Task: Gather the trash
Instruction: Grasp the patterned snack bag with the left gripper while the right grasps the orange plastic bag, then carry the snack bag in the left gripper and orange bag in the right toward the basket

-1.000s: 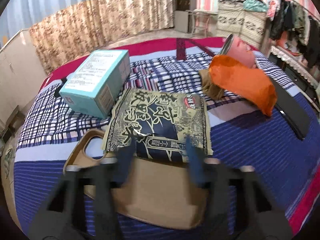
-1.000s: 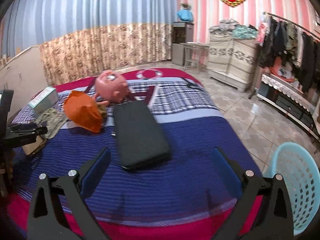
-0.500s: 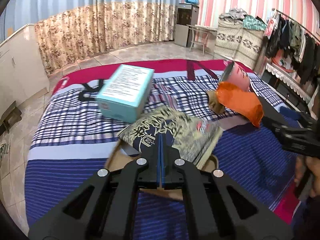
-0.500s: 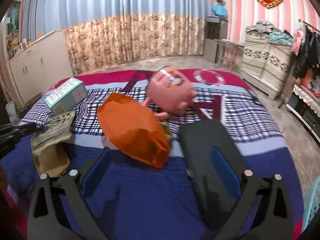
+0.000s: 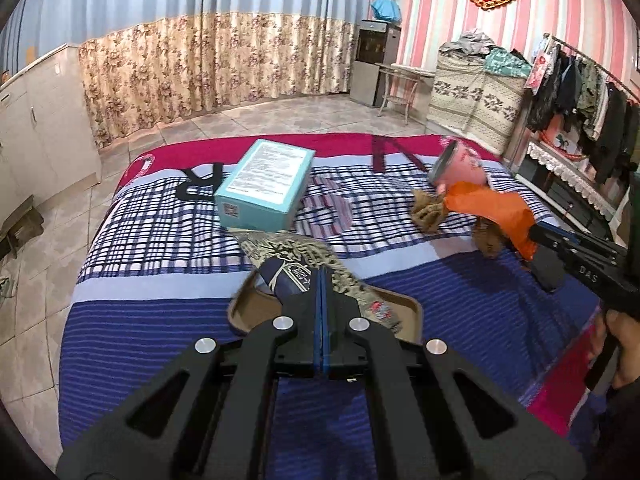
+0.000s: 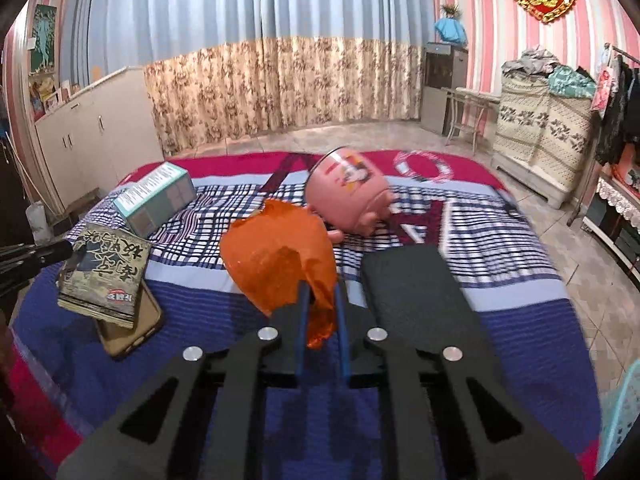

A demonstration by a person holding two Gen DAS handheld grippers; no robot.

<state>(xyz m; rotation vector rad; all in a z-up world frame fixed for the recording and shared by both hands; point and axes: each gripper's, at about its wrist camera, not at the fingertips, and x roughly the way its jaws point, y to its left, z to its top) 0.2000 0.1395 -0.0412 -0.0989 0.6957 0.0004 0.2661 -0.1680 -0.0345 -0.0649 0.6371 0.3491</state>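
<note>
On the near left of the bed [image 6: 400,424], the left gripper [image 5: 321,280] is clamped tight on the near edge of the printed snack packet [image 5: 296,262], which is tilted up off the tan phone case [image 5: 404,312] beneath it. To the right, the right gripper [image 6: 320,304] has just been closing, and its blue fingers [image 6: 302,308] now pinch a thin crumpled corner of the orange wrapper [image 6: 276,264], which lies just in front of the pink bowl [image 6: 348,196] and beside the black pad [image 6: 416,292].

Both grips look shallow. The orange film is slippery and held only by a fold, so a quick lift could pull it free. The packet hangs from one edge and may swing or drag the case along. At the far right, only a sliver of the pale blue basket [image 6: 624,420] shows, so the carry across is long enough for either piece to drop.
</note>
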